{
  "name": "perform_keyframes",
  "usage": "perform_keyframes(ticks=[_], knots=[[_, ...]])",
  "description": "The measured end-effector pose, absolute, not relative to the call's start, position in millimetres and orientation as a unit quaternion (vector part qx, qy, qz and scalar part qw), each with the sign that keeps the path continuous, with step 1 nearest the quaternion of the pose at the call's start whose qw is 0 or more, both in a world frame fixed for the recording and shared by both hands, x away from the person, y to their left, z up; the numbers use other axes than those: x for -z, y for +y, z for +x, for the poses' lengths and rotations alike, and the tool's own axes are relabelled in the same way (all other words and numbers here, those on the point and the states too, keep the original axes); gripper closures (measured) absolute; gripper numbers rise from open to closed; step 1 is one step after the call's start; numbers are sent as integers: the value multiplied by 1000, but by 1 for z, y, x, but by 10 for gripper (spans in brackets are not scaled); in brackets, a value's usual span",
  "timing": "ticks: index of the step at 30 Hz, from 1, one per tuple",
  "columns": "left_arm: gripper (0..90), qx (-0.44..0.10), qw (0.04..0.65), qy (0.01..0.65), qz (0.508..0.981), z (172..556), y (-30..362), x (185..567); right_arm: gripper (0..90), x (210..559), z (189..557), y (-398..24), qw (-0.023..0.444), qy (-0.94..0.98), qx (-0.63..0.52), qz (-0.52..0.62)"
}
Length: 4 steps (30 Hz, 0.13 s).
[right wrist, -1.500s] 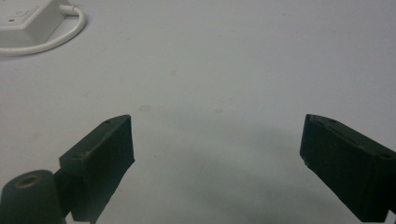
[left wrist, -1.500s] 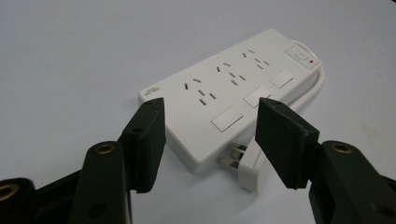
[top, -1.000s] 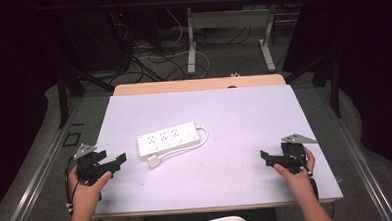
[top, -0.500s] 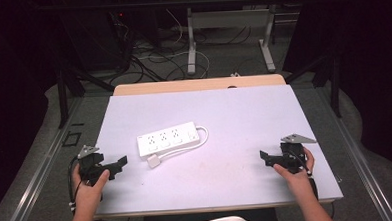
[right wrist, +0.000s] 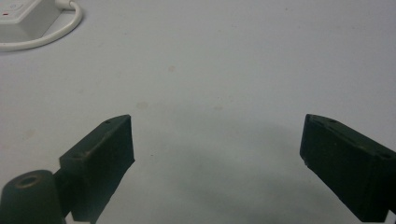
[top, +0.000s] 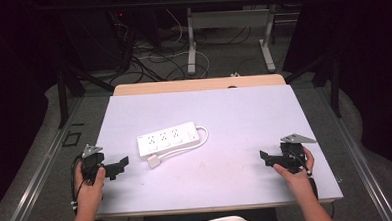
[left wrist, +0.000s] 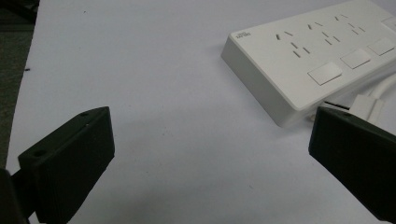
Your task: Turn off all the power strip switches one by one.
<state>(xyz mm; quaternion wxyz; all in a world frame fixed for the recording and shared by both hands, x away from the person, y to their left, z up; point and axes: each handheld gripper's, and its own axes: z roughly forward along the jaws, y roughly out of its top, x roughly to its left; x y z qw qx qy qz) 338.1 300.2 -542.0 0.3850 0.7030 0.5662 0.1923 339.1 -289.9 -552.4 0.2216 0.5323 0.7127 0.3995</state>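
A power strip (top: 168,139) lies on a table (top: 244,113), left of centre, with a handheld gripper at each near corner.

The strip sits aslant, its cord (top: 201,138) looping off its right end and running back along its near side to a plug (top: 153,161) just before the strip's left half. The left gripper (top: 117,166) rests near the table's front left edge, just left of and nearer than the plug, apart from it. The right gripper (top: 267,158) rests near the front right edge, well apart from the strip. Behind the table stands a second table (top: 198,84), its edge against the far side; cables (top: 151,52) lie on the floor beyond.
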Motion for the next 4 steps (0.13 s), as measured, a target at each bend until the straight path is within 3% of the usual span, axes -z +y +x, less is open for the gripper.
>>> perform_keyframes(ticks=[4], knots=[[1, -189, 387, 566, 703, 338, 301, 541, 93, 553, 340, -290, 221, 714, -397, 532]])
